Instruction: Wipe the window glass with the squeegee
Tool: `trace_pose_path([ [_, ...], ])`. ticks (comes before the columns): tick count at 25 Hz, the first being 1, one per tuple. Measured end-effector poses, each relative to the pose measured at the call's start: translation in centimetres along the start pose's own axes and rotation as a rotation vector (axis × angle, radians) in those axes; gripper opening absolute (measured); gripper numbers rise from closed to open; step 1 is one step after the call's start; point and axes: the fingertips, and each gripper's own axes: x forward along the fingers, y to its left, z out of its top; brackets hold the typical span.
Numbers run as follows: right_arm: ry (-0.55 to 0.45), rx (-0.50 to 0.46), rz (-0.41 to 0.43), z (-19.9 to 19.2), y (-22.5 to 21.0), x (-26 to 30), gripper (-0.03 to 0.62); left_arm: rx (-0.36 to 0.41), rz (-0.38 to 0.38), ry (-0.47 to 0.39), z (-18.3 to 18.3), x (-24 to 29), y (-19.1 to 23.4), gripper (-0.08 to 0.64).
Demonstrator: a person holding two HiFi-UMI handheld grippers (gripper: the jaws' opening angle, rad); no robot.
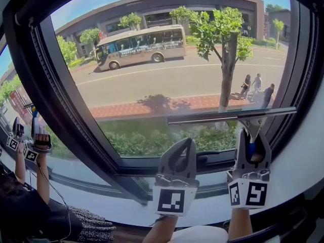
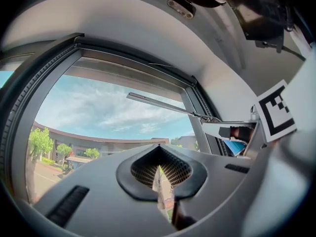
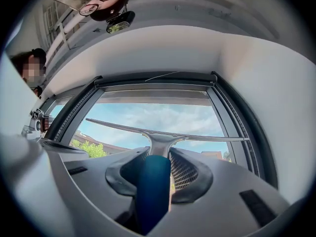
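Note:
The squeegee (image 1: 232, 115) lies with its long metal blade across the lower right of the window glass (image 1: 167, 75), roughly level. My right gripper (image 1: 252, 135) is shut on the squeegee's blue handle (image 1: 251, 149) just below the blade. In the right gripper view the blue handle (image 3: 153, 191) runs up between the jaws to the blade (image 3: 163, 132). My left gripper (image 1: 185, 145) is shut on nothing, below the glass near the lower frame, left of the squeegee. In the left gripper view the squeegee (image 2: 168, 105) shows at upper right.
A dark window frame (image 1: 61, 115) surrounds the glass, with a white sill (image 1: 126, 211) below. At the far left another person (image 1: 30, 201) holds grippers (image 1: 25, 140) up at the neighbouring pane. Outside are a road, a bus and a tree.

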Motion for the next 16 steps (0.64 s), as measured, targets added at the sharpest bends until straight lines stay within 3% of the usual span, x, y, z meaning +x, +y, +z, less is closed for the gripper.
trace_pose_path([
  [16, 0.008, -0.002, 0.019, 0.06, 0.72, -0.15, 0.127, 0.002, -0.001, 0.008, 0.17, -0.17, 0.07, 0.002],
])
